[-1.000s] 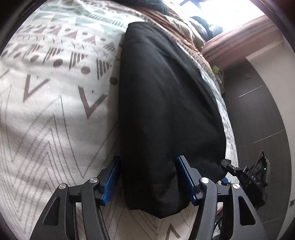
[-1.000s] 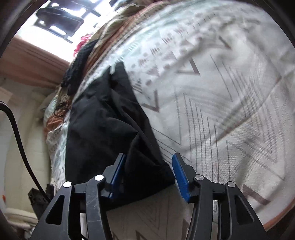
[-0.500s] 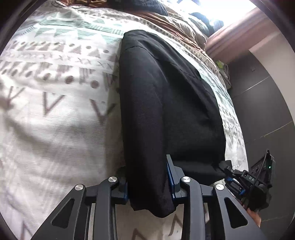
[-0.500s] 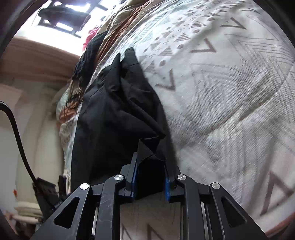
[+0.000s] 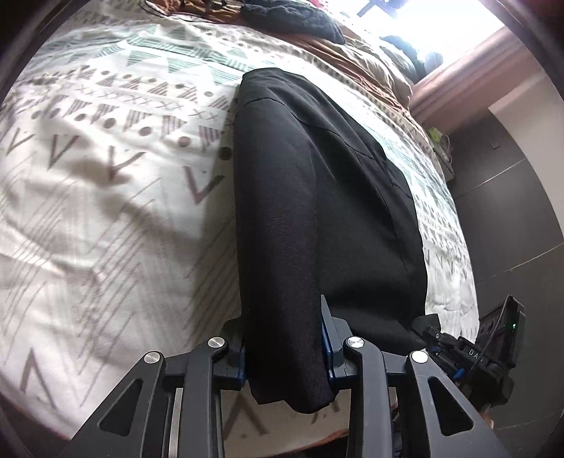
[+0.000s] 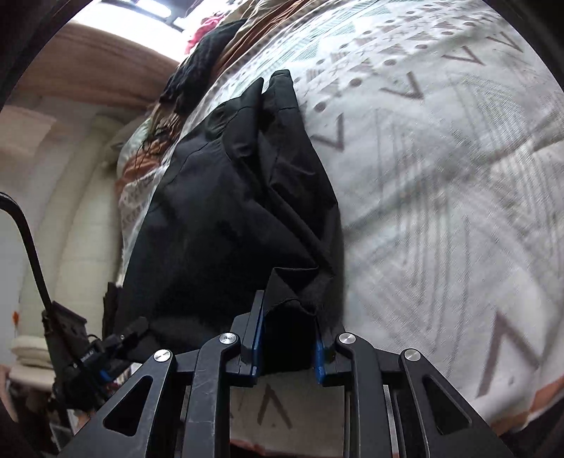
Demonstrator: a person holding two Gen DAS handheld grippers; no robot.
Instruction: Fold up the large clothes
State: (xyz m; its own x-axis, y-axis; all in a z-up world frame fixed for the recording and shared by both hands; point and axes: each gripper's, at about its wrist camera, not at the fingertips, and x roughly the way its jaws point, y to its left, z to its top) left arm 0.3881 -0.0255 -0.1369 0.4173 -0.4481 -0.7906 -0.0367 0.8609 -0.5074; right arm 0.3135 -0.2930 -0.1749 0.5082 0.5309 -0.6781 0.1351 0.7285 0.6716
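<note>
A black garment [image 5: 317, 197] lies lengthwise on a patterned white bedspread [image 5: 105, 197], its near end lifted off the bed. My left gripper [image 5: 283, 347] is shut on a thick fold of that near edge, which hangs down between the blue pads. In the right wrist view the same black garment [image 6: 232, 211] is creased and bunched, and my right gripper [image 6: 287, 347] is shut on a gathered corner of it. The right gripper [image 5: 469, 352] also shows at the lower right of the left wrist view, beside the garment's other corner.
The bedspread [image 6: 440, 176] stretches wide beside the garment. A dark knitted item [image 5: 292, 17] and brown bedding [image 5: 352, 60] lie at the far end near a bright window. A dark floor [image 5: 511, 229] runs along the bed's right side. A black cable [image 6: 28, 239] hangs at left.
Both grippers went from open around the garment's near edge to shut on it, then lifted and pulled it toward me. The cloth's near end has risen off the bed.
</note>
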